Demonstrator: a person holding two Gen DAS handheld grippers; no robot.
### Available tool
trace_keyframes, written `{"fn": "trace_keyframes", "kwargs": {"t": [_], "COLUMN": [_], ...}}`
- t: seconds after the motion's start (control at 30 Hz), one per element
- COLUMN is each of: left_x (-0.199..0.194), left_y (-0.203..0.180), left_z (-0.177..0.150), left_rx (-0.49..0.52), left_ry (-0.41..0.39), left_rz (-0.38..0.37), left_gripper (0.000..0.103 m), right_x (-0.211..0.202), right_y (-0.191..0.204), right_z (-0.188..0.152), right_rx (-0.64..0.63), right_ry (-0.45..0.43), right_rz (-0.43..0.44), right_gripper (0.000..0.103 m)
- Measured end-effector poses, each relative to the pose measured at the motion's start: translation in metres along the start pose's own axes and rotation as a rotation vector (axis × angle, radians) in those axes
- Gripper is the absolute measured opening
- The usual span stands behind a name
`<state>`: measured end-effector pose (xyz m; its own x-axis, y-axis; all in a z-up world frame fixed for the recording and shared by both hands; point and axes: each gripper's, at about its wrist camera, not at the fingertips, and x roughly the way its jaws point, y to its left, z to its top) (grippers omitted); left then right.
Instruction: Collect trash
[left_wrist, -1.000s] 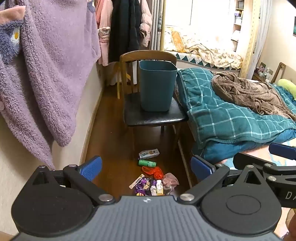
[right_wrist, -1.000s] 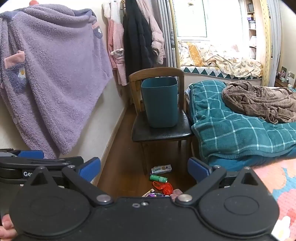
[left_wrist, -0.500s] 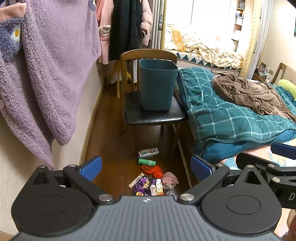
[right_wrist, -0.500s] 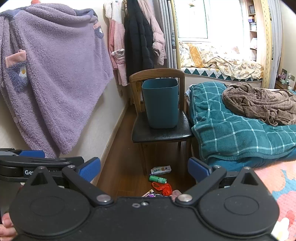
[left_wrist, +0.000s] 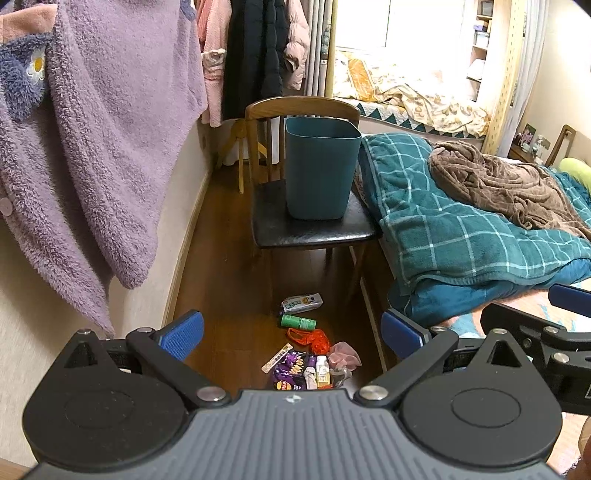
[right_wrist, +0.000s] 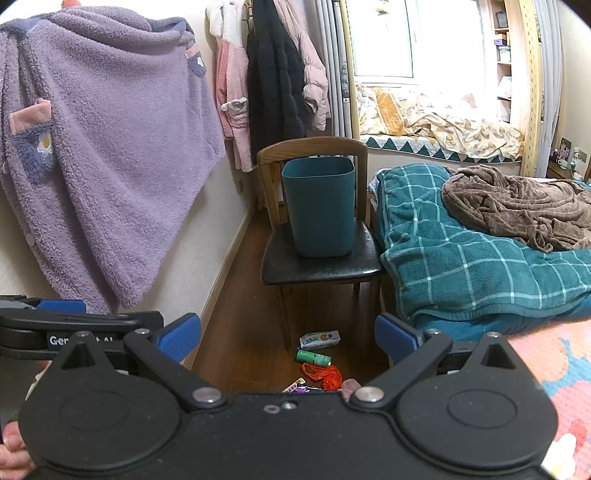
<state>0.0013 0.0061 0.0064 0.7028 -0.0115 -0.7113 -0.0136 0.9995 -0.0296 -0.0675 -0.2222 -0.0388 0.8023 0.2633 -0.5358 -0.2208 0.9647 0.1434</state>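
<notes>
A teal bin (left_wrist: 322, 170) (right_wrist: 319, 206) stands on a black-seated wooden chair (left_wrist: 314, 230) (right_wrist: 317, 269). Trash lies on the wood floor in front of the chair: a white packet (left_wrist: 301, 303) (right_wrist: 320, 339), a green roll (left_wrist: 298, 322) (right_wrist: 313, 357), an orange net bag (left_wrist: 314, 339) (right_wrist: 325, 374), a purple snack bag (left_wrist: 290, 374), a small bottle (left_wrist: 322, 371) and a pink wrapper (left_wrist: 345, 355). My left gripper (left_wrist: 291, 334) is open and empty, above the pile. My right gripper (right_wrist: 288, 338) is open and empty, farther back.
A purple fleece robe (left_wrist: 92, 129) hangs on the left wall, with coats (left_wrist: 255, 55) beyond. A bed with a teal checked quilt (left_wrist: 461, 229) and a brown blanket (left_wrist: 509, 184) fills the right side. The floor strip between them is narrow.
Both grippers have drifted slightly forward and the views have shifted a little. Both jaws stay open and nothing was picked up.
</notes>
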Motion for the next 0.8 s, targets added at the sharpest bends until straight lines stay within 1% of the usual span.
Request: {"fn": "trace_keyframes", "kwargs": {"t": [0.8], "left_x": [0.0001], "left_y": [-0.0030], "left_z": [-0.0050], "left_rx": [0.011], "left_ry": [0.003], "left_rz": [-0.002], "left_gripper": [0.103], "right_x": [-0.0032], "right_y": [-0.0058], "right_z": [0.0008], "right_rx": [0.013], "right_ry": [-0.003], "right_rz": [-0.007], "right_gripper": [0.101]}}
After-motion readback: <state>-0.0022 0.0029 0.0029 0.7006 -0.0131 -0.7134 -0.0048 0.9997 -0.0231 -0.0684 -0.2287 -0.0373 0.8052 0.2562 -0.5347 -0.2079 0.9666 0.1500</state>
